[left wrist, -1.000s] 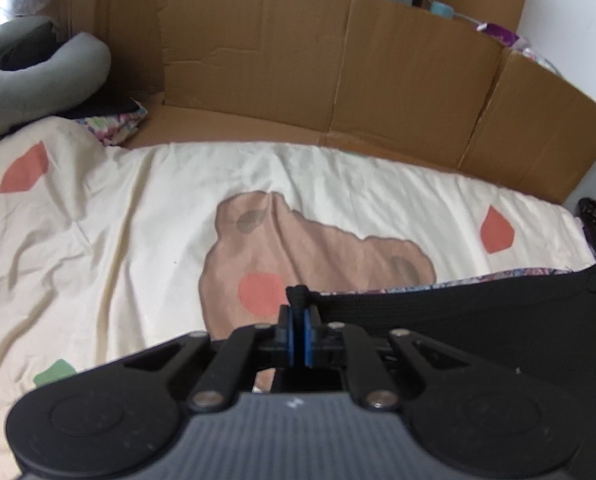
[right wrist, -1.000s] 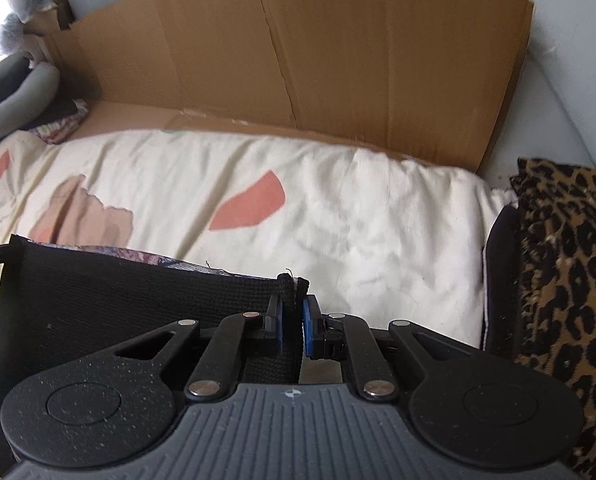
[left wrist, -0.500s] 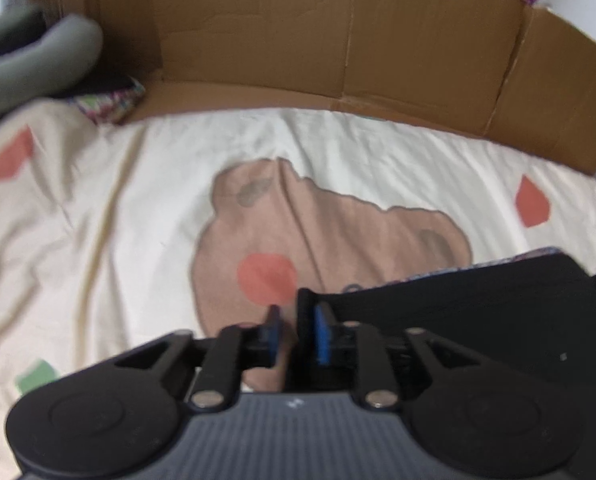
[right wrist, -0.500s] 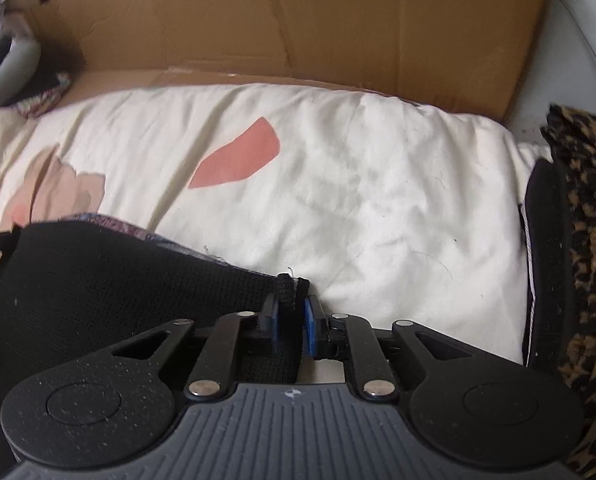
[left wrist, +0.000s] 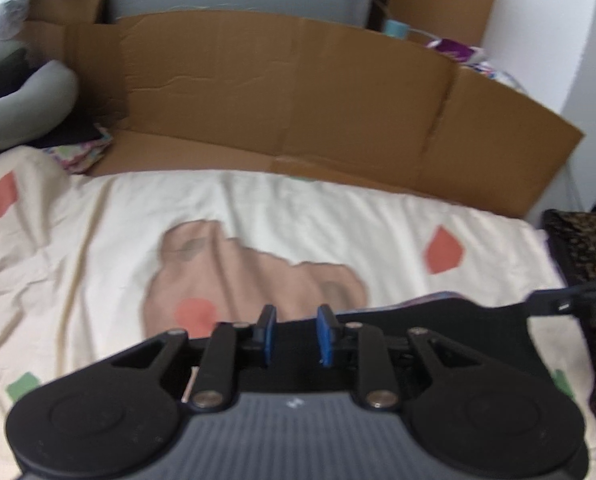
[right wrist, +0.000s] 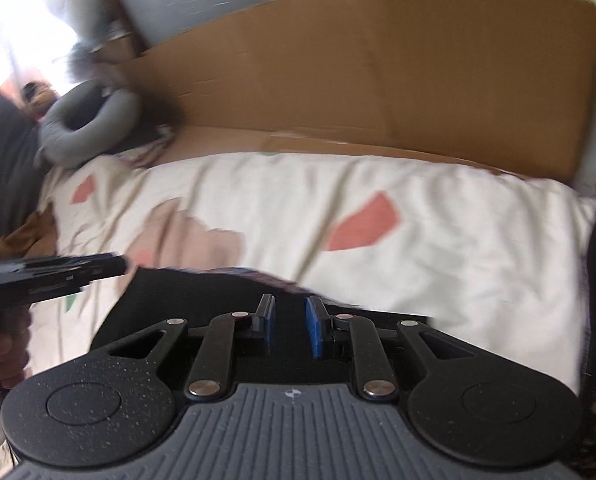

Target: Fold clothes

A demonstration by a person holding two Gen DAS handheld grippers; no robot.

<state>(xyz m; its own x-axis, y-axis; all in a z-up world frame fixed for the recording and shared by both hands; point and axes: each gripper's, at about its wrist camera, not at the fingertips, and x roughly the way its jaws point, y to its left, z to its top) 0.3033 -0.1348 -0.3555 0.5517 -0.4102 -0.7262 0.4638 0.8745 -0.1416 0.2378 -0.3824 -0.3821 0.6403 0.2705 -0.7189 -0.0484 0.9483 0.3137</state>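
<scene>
On a cream bedspread [left wrist: 298, 216] printed with a bear, the black garment [right wrist: 201, 296] lay flat at six o'clock, released. The left gripper [left wrist: 295, 334] and right gripper [right wrist: 289, 326] had just opened, jaws spread and empty. Best to withdraw cleanly without snagging. One garment, two grippers; cardboard [left wrist: 298, 92] at twelve.
</scene>
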